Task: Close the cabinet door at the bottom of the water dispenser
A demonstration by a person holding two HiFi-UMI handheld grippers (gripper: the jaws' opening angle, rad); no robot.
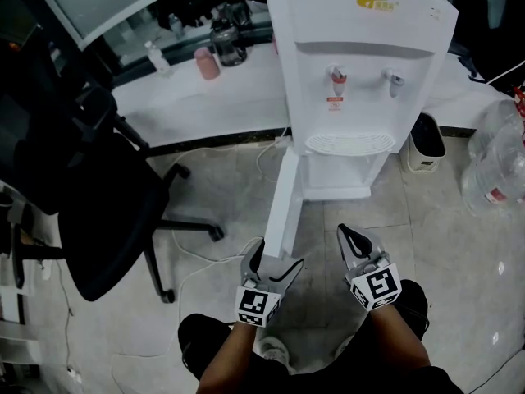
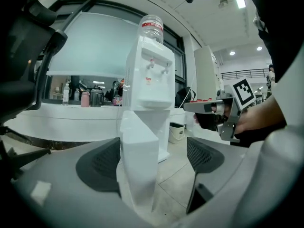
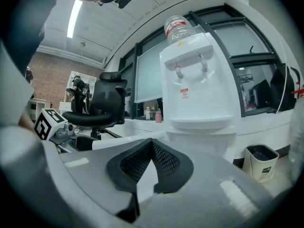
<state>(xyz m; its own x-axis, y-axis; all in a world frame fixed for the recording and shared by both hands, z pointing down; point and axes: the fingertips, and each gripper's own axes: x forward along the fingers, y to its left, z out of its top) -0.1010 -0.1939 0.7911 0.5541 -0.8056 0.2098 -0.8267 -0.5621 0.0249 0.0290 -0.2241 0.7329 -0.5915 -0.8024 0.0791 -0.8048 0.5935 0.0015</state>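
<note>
Straddling the free edge of the door (image 1: 283, 195), the left claw (image 1: 273, 263) has its jaws wide apart and is not clamped on anything. In the left gripper view the white edge stands upright between the pads, close to the one at 9 o'clock. Floor tiles show between the edge and the pad at 3 o'clock. I cannot tell whether the near pad touches it.

At 3 o'clock from that claw, apart from the door, the right claw (image 1: 357, 245) points level. Its pads meet at the tips and hold nothing.

From above, the door is swung fully out and seen edge-on. It runs from the lower left of the dispenser (image 1: 353, 72) at 12 o'clock down to the left claw at 6 o'clock. The cabinet is plainly still open. The dispenser is white, with two taps over a drip tray (image 1: 351, 144), and a bottle (image 2: 152, 25) sits on top.

At 9 o'clock from the door stands a black chair (image 1: 107, 203), with a cable (image 1: 205, 257) trailing across the tiles by its base. A small bin (image 1: 425, 142) sits just beside the dispenser at 3 o'clock, and a big clear jug (image 1: 496, 158) lies further that way. A white counter (image 1: 205, 109) runs behind at 11 o'clock, and a pink cup (image 1: 207, 62) stands on it.
</note>
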